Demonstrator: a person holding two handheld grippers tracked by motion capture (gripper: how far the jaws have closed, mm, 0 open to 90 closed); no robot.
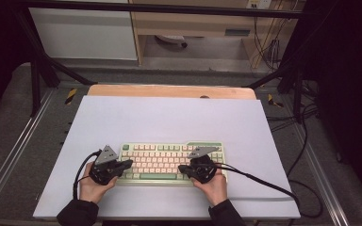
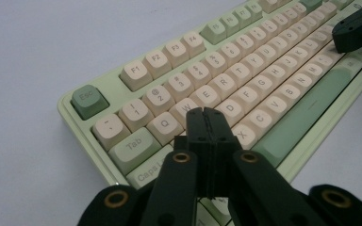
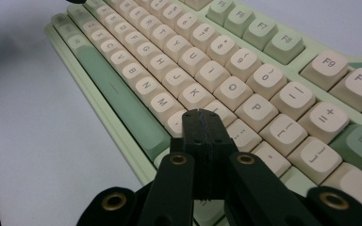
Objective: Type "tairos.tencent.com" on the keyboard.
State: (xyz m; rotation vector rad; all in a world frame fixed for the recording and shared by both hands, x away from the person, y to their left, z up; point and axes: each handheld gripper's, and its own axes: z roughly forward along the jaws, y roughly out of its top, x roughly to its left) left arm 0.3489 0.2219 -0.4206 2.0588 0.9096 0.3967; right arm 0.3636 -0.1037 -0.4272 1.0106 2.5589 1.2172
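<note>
A pale green keyboard (image 1: 172, 162) with cream and green keys lies on a white sheet near the table's front. My left gripper (image 1: 128, 164) rests over its left end, jaws pressed together with nothing between them. In the left gripper view the shut tip (image 2: 206, 112) hovers over the keyboard (image 2: 226, 84) around the A, S and W keys. My right gripper (image 1: 183, 168) is over the right part, also shut and empty. Its tip (image 3: 202, 114) sits above the keyboard (image 3: 207, 70) near the K, L and comma keys. The right gripper's jaw end (image 2: 358, 29) shows at the far edge of the left gripper view.
The white sheet (image 1: 169, 117) covers a wooden tabletop (image 1: 169, 90). Black cables (image 1: 273, 186) trail from both grippers, the right one running off the sheet's right edge. Black frame legs and grey carpet surround the table; shelving and wiring stand behind.
</note>
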